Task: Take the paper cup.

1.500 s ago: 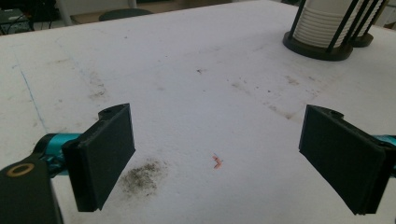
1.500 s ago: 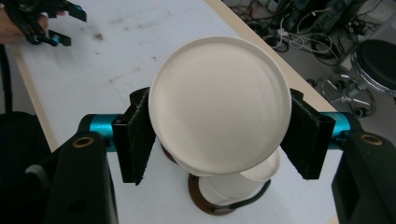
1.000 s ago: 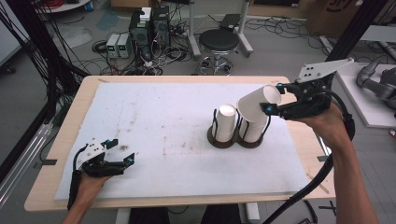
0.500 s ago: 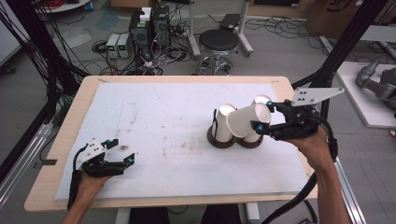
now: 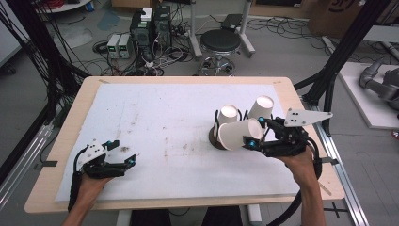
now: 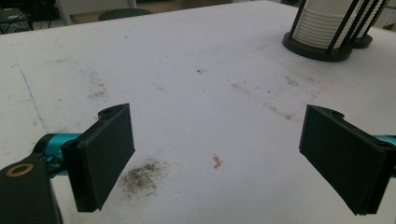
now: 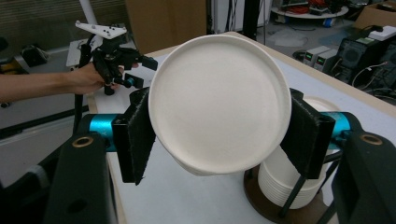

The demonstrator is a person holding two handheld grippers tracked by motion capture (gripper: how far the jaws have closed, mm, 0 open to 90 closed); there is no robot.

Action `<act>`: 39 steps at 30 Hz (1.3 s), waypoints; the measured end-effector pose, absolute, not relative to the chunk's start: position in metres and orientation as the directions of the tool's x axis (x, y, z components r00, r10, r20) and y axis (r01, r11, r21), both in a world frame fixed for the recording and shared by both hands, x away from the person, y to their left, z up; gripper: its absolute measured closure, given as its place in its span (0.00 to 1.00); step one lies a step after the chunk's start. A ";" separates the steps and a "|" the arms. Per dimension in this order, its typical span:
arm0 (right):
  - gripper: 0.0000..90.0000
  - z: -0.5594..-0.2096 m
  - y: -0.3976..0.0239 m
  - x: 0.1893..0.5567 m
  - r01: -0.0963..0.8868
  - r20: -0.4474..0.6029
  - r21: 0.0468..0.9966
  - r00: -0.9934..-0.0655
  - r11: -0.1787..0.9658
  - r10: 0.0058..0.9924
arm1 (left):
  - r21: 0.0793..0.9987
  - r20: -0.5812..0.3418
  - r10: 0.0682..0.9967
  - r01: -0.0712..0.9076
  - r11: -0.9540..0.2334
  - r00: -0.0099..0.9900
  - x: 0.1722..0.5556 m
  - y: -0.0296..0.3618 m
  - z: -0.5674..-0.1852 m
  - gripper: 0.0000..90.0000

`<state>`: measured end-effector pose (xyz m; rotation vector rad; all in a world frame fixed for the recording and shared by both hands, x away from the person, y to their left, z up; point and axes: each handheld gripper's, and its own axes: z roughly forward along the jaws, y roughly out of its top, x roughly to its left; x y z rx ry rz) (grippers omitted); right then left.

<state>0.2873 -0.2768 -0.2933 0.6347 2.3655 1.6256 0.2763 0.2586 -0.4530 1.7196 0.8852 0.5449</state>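
A: Cup [image 5: 237,134] first: where is it now?

B: Pinched at its sides in the right tool [image 5: 258,135], lying on its side with the base toward the hand. A second ago it was held higher and closer to upright, above the far-right holder; now it has come down and tipped over, and hangs just in front of the two cup holders near the right edge of the counter [image 5: 155,207].

A: What does that mean for the work?

B: I judge the cup has been drawn off a stack and is being carried down to be set on the white mat, or turned to stand upright. It is not down yet.

A: Left side?

B: The left tool [image 5: 121,161] sits near the front-left corner, jaws spread with nothing between them, same place as a second ago.

A: Room to move?

B: Starting nearest, the front strip of the mat between the two hands is bare. The middle is bare too, only stained. Farther on, the near cup holder [image 5: 218,139] with its stack [image 5: 228,113] stands just behind the held cup, and the other stack [image 5: 261,107] is beyond it, toward the right edge. Those thin black uprights are the things to steer clear of. The right edge itself is close behind the right hand
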 end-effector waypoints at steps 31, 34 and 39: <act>0.38 -0.351 -0.261 0.283 0.272 0.141 0.931 -0.883 0.244 0.448 | 0.945 -0.081 0.781 0.297 -0.137 0.619 0.277 0.259 -0.453 0.11; 0.38 -0.351 -0.262 0.284 0.269 0.144 0.935 -0.884 0.232 0.444 | 0.944 -0.077 0.780 0.298 -0.144 0.621 0.277 0.260 -0.453 0.11; 0.38 -0.353 -0.260 0.284 0.275 0.150 0.932 -0.885 0.235 0.441 | 0.946 -0.072 0.781 0.291 -0.144 0.620 0.276 0.259 -0.453 0.11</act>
